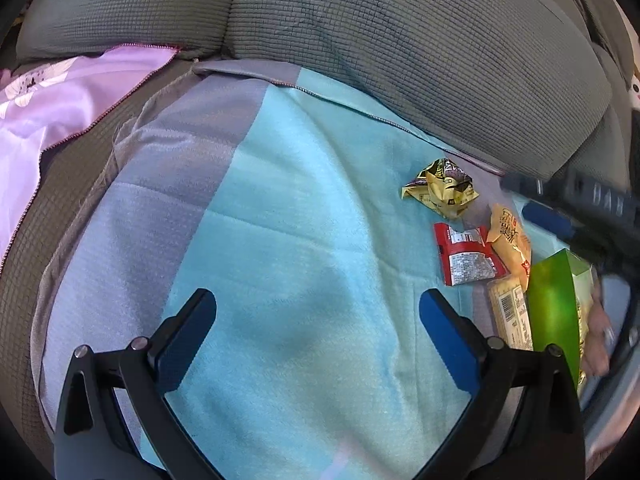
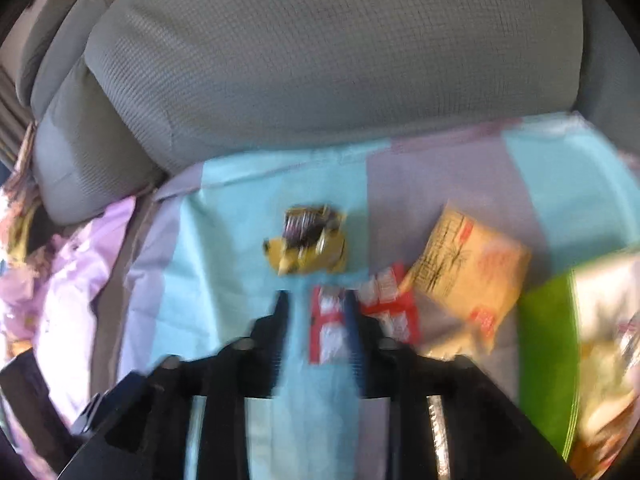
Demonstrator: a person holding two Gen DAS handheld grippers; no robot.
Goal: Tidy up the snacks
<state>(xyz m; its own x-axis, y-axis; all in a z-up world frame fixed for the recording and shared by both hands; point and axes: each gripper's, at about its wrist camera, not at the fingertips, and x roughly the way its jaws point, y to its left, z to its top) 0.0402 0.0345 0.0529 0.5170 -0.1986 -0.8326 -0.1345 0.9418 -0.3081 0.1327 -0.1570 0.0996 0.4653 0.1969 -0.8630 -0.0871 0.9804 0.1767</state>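
Note:
Several snack packets lie on a turquoise and lilac striped cloth. They include a crumpled yellow wrapper, a red packet and an orange-yellow packet. A pale packet with a barcode leans by a green box that holds more snacks. My left gripper is open over bare cloth, left of the pile. My right gripper hovers over the red packet's left part, blurred, jaws apart and not pressing on it.
Grey sofa cushions rise right behind the cloth. A lilac floral fabric is bunched at the left. The green box stands at the cloth's right edge.

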